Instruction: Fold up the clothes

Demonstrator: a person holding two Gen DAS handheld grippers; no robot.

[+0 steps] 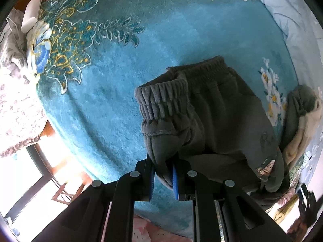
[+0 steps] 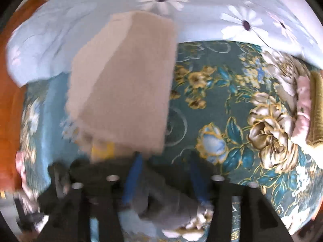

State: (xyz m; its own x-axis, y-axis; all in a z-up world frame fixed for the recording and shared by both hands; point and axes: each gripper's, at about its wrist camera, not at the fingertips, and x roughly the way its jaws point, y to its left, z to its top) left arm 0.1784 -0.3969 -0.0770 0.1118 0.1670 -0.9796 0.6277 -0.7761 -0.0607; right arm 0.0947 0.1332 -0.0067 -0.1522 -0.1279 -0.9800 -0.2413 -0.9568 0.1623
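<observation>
Dark grey sweatpants (image 1: 218, 109) with ribbed elastic cuffs lie bunched on the teal floral blanket (image 1: 121, 80). My left gripper (image 1: 163, 176) points down and is shut on a fold of them, the cloth pinched between its blue pads (image 1: 175, 178). In the blurred right wrist view my right gripper (image 2: 164, 179) is open, its blue pads (image 2: 133, 177) well apart. A lump of grey cloth (image 2: 163, 199) sits loose in the gap, and neither pad presses on it. A folded beige garment (image 2: 125, 84) lies on the blanket (image 2: 212, 100) just beyond that gripper.
A pale blue daisy-print quilt (image 2: 201, 20) borders the blanket's far edge. A second heap of grey and cream clothing (image 1: 300, 117) lies right of the sweatpants. A white object (image 1: 31, 14) sits at upper left. Pink and mustard cloths (image 2: 310, 111) lie at the right edge, with orange floor (image 2: 12, 100) at left.
</observation>
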